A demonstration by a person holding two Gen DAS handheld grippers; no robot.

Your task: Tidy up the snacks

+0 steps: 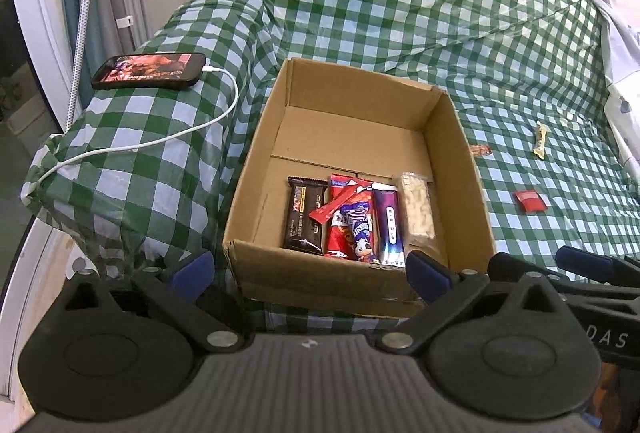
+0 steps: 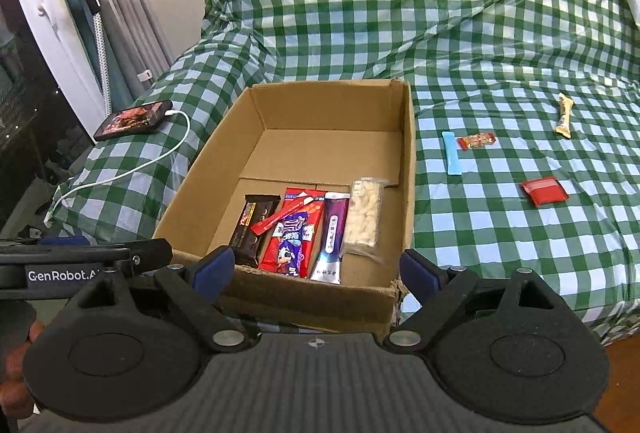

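So both your grippers, left (image 1: pixel 308 269) and right (image 2: pixel 316 269), hang spread wide with nothing between them, near the cardboard box's (image 2: pixel 408 169) front edge; snack bars (image 2: pixel 296 229) line its front wall.

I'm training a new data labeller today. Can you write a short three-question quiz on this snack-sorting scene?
1. True or false: the right gripper holds a snack.
2. How many snacks lie on the checked cloth outside the cardboard box?
3. Which is rightmost in the box: A) dark chocolate bar, B) clear packet of pale pieces?

Key: 1 false, it is open and empty; 2 four; 3 B.
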